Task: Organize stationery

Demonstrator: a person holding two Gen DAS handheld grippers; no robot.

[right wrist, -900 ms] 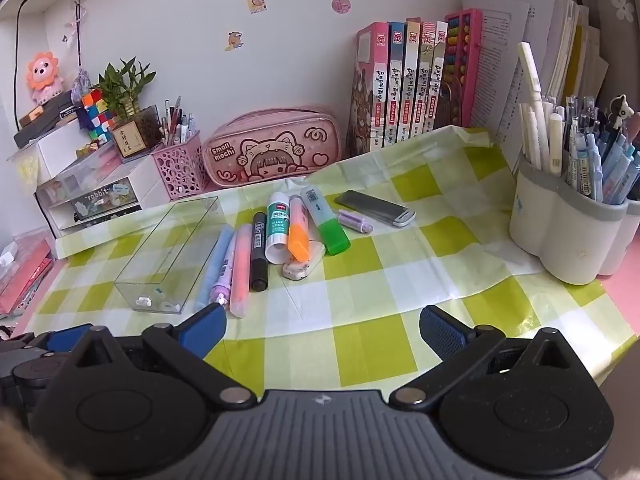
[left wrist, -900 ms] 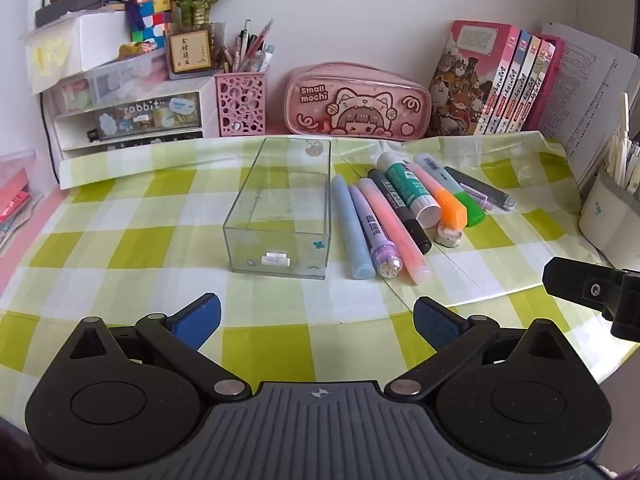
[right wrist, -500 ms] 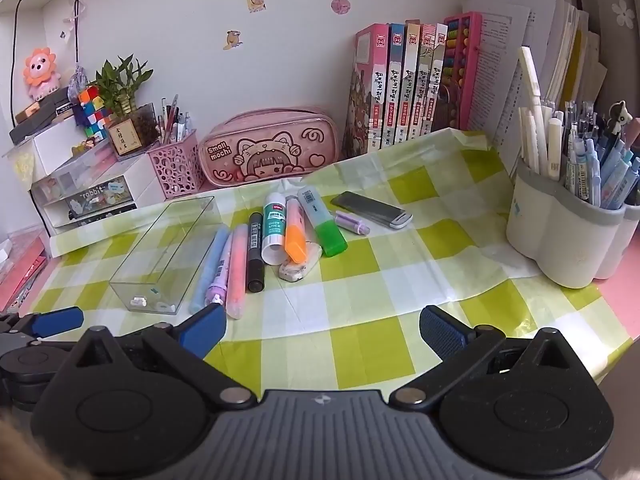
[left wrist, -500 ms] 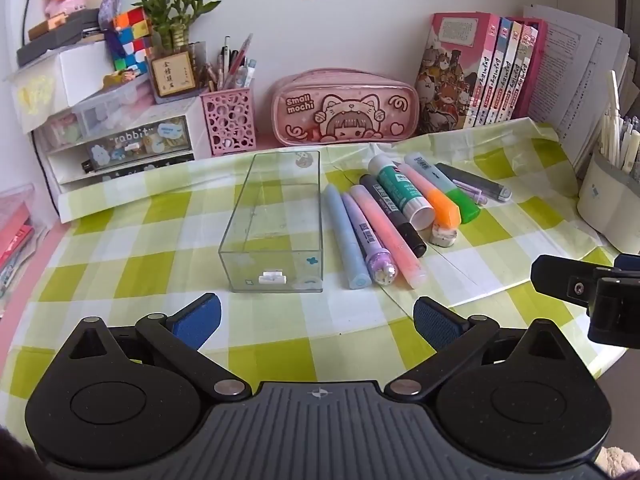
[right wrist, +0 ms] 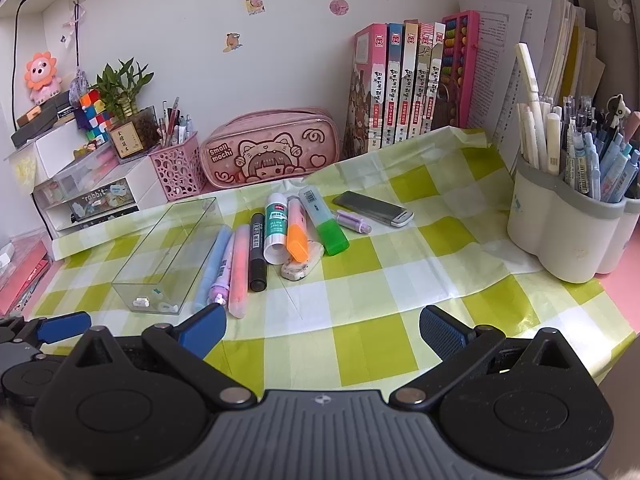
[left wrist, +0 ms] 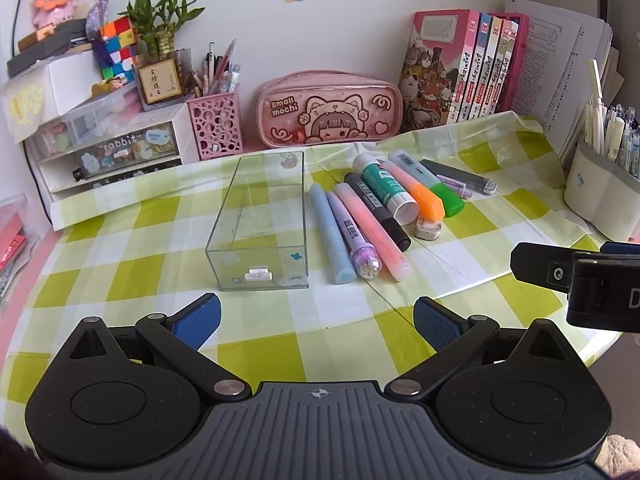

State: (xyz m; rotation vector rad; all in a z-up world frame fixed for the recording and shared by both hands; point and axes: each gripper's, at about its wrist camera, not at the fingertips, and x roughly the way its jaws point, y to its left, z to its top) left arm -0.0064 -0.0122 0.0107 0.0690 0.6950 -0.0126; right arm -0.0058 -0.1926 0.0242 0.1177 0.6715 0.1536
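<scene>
Left hand-held gripper [left wrist: 317,318]: fingers apart, holding nothing, over the front edge of the bench [left wrist: 120,280]. Clear box [left wrist: 262,220]: left of centre, long axis toward the back edge. Pens [left wrist: 360,232], glue stick [left wrist: 386,190] and highlighters [left wrist: 430,196]: in a row just right of the box. Right hand-held gripper [right wrist: 322,326]: fingers apart, holding nothing, at the front edge.

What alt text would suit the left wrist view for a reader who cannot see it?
An open left gripper hovers above a green checked tablecloth, facing a clear plastic box with a row of markers lying beside it. A pink pencil case stands behind.
</scene>
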